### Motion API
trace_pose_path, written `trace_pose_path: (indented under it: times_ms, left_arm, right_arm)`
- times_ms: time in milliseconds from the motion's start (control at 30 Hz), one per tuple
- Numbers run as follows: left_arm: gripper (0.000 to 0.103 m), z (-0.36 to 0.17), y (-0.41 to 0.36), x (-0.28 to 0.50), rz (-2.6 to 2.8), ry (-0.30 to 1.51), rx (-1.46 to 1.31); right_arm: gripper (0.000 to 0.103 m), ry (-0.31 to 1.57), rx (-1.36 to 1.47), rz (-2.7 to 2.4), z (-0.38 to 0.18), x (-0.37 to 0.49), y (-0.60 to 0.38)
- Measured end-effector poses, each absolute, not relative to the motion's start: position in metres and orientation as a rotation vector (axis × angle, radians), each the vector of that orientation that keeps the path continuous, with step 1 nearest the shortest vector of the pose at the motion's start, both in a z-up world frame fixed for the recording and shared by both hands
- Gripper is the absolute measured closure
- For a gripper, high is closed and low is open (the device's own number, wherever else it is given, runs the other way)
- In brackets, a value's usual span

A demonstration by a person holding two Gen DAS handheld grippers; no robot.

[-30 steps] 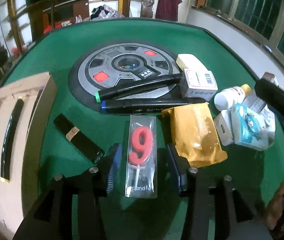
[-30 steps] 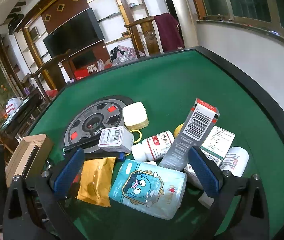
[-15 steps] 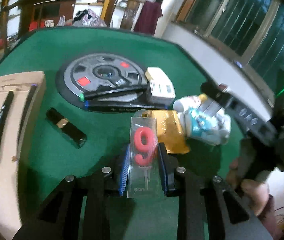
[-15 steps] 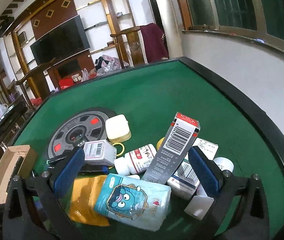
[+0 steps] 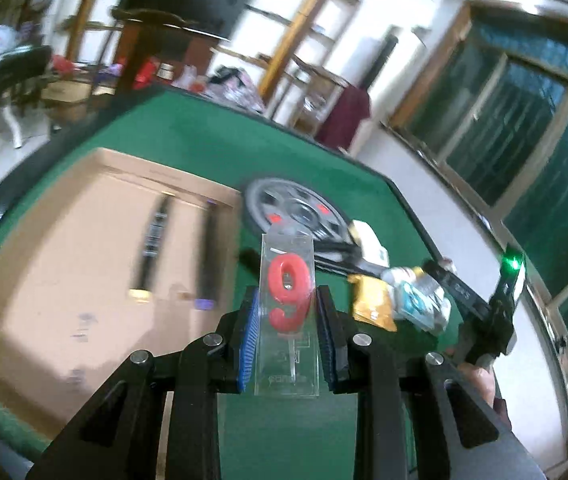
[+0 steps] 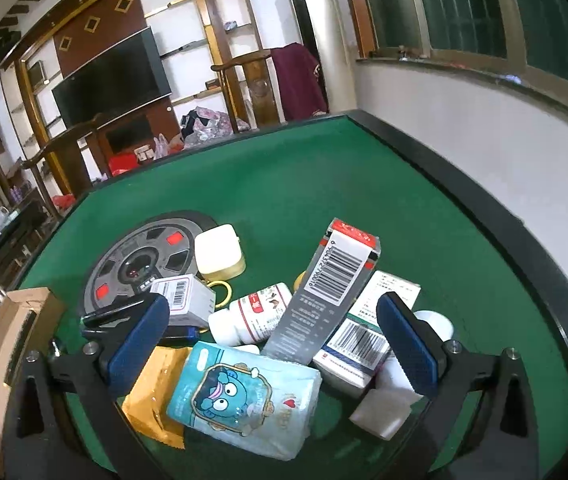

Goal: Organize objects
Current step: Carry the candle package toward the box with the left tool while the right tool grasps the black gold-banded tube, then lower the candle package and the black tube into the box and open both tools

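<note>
Since a second ago: your left gripper (image 5: 288,336) has lifted the candle pack (image 5: 287,320) off the green felt and swung it toward the cardboard box (image 5: 84,264); a second ago the pack lay flat on the table between parted jaws.
Left gripper: you have it clamped on the clear pack, both blue pads pressed against the long edges.
Candle pack: it stands upright between your pads, red number 9 candle facing the camera, raised above the table (image 5: 284,432) beside the box's right wall.
Cardboard box: it lies open along the table's left edge; two dark pen-like sticks (image 5: 152,240) lie inside, blurred in the left wrist view.
Right gripper: your right gripper (image 6: 272,344) hangs with jaws wide apart and nothing between the pads, above the pile near the table's right edge.
Pile under the right gripper: a blue cartoon tissue pack (image 6: 244,396) lies nearest you, a yellow sachet (image 6: 156,388) just to its left, a grey barcode carton (image 6: 324,292) leans across a white pill bottle (image 6: 252,312) and a white medicine box (image 6: 364,344).
Table centre: a grey round panel (image 6: 144,264) with red squares, and a cream case (image 6: 220,252) touching its right rim.
Right hand: a bit of your hand shows at the right edge of the left wrist view, holding the other gripper.
</note>
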State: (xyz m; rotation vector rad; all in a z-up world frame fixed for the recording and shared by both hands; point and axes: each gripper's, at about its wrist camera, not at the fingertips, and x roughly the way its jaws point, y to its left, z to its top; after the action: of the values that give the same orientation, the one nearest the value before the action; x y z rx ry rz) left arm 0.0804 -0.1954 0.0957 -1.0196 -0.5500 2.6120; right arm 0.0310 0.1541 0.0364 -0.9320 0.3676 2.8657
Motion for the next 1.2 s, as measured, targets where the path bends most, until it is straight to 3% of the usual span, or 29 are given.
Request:
trace_pose_path:
  times_ms: [200,333,433,600,667,767,800,900,1200]
  left_arm:
    - [0.080,0.097,-0.235,0.095,2.698,-0.598,-0.961]
    - [0.080,0.090,-0.245,0.099,2.705,-0.631,-0.946]
    - [0.080,0.085,-0.256,0.102,2.712,-0.656,-0.946]
    - [0.080,0.076,-0.278,0.102,2.734,-0.693,-0.949]
    - [0.080,0.072,-0.285,0.101,2.739,-0.702,-0.953]
    - [0.080,0.066,-0.291,0.098,2.738,-0.707,-0.959]
    - [0.080,0.065,-0.293,0.096,2.738,-0.708,-0.960]
    - [0.080,0.062,-0.296,0.096,2.736,-0.714,-0.969]
    - [0.080,0.066,-0.300,0.091,2.756,-0.676,-0.993]
  right_arm:
    - [0.000,0.332,-1.054,3.056,0.061,0.040,0.093]
    - [0.000,0.050,-1.436,3.207,0.048,0.024,0.007]
    - [0.001,-0.256,-1.544,3.171,0.024,0.012,-0.045]
    - [0.014,-0.385,-1.614,3.104,0.001,-0.010,-0.073]
    - [0.026,-0.381,-1.642,3.085,-0.002,-0.020,-0.076]
    - [0.055,-0.357,-1.699,3.051,-0.006,-0.033,-0.082]
    - [0.069,-0.351,-1.721,3.030,-0.009,-0.036,-0.083]
    - [0.084,-0.309,-1.724,3.029,-0.009,-0.034,-0.082]
    - [0.087,0.042,-1.695,3.096,0.019,-0.017,-0.048]
